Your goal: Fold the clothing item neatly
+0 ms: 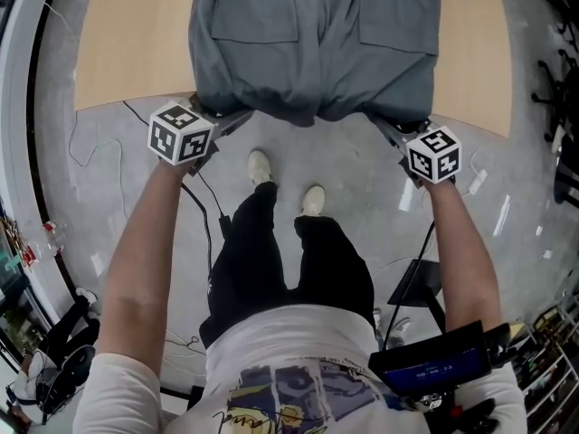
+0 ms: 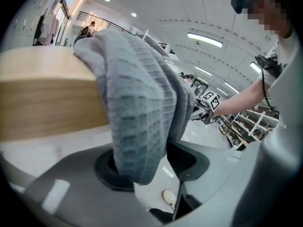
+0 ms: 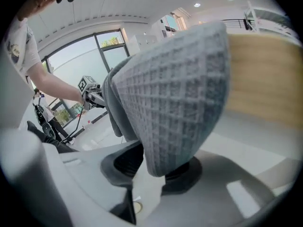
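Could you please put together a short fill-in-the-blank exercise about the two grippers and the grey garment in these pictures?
1. The grey garment hangs over the edge of a ___ table.
2. The left gripper and the right gripper are both shut on the ___.
3. The person's trousers are ___.
Missing words: wooden; garment; black.

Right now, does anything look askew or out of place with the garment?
The grey waffle-knit garment hangs bunched over the wooden table's front edge. Its hem sags unevenly between the left gripper and right gripper, which pinch it at either side. Nothing looks damaged or spilled.
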The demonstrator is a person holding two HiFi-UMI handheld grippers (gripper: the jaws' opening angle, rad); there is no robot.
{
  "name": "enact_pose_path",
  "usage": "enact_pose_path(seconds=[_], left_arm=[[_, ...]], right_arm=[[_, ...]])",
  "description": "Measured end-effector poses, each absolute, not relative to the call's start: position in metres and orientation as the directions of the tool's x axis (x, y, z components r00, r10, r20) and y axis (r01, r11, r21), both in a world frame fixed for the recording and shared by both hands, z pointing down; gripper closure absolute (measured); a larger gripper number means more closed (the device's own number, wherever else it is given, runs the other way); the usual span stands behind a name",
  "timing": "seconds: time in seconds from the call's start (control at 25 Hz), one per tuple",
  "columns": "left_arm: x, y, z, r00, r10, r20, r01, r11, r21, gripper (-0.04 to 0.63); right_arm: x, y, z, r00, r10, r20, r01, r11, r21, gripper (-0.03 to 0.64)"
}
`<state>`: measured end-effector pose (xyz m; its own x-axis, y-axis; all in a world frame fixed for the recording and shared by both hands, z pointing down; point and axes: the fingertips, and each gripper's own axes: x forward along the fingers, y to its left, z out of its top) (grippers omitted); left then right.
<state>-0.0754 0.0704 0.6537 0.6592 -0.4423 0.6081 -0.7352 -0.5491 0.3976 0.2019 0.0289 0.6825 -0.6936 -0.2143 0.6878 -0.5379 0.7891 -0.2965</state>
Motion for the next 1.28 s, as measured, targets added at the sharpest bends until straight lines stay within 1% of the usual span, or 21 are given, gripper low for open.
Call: enact_pose_path(seconds=[0.04, 0.08, 0.2, 0.24, 0.28, 0.52, 0.64, 0.84, 1.0, 1.12, 1.28], left_arm=[[-0.074, 0.073, 0.652, 0.665, -0.437, 0.605, -0.73, -0.551, 0.404, 0.398], [-0.073, 0.075, 0.65, 0.669, -0.436, 0.601, -0.728, -0.548, 0.412, 0.424], [-0.074, 0.083, 0.645, 0.671, -0.446, 0.592, -0.732, -0.524, 0.435, 0.511], [-0.074, 0.087, 0.643, 0.67, -0.449, 0.592, -0.734, -0.518, 0.438, 0.55], [-0.073, 0.09, 0.641, 0.669, -0.45, 0.592, -0.736, -0.516, 0.439, 0.564], [-0.069, 0.106, 0.626, 0.662, -0.457, 0.595, -0.743, -0.51, 0.434, 0.572], [-0.071, 0.116, 0.621, 0.641, -0.466, 0.61, -0.764, -0.47, 0.442, 0.572], [-0.065, 0.13, 0.599, 0.653, -0.485, 0.581, -0.757, -0.443, 0.481, 0.574], [-0.066, 0.144, 0.587, 0.662, -0.462, 0.59, -0.749, -0.446, 0.49, 0.574], [-0.061, 0.154, 0.58, 0.684, -0.455, 0.57, -0.729, -0.444, 0.522, 0.575], [-0.049, 0.173, 0.572, 0.705, -0.432, 0.562, -0.709, -0.451, 0.543, 0.574]], right_arm=[[0.202, 0.03, 0.68, -0.695, -0.216, 0.686, -0.538, 0.789, -0.297, 0.525], [0.201, 0.031, 0.678, -0.695, -0.217, 0.686, -0.538, 0.789, -0.296, 0.542], [0.198, 0.037, 0.672, -0.697, -0.21, 0.685, -0.532, 0.792, -0.299, 0.563], [0.197, 0.041, 0.671, -0.698, -0.207, 0.685, -0.529, 0.794, -0.3, 0.568], [0.195, 0.043, 0.67, -0.698, -0.206, 0.686, -0.527, 0.797, -0.297, 0.571], [0.185, 0.056, 0.656, -0.692, -0.223, 0.687, -0.515, 0.82, -0.252, 0.595], [0.184, 0.068, 0.65, -0.699, -0.228, 0.678, -0.518, 0.814, -0.261, 0.598], [0.189, 0.085, 0.627, -0.718, -0.244, 0.652, -0.534, 0.794, -0.292, 0.603], [0.193, 0.097, 0.605, -0.724, -0.262, 0.639, -0.546, 0.783, -0.297, 0.604], [0.201, 0.108, 0.599, -0.717, -0.269, 0.643, -0.556, 0.777, -0.295, 0.604], [0.209, 0.13, 0.588, -0.714, -0.256, 0.651, -0.546, 0.786, -0.29, 0.604]])
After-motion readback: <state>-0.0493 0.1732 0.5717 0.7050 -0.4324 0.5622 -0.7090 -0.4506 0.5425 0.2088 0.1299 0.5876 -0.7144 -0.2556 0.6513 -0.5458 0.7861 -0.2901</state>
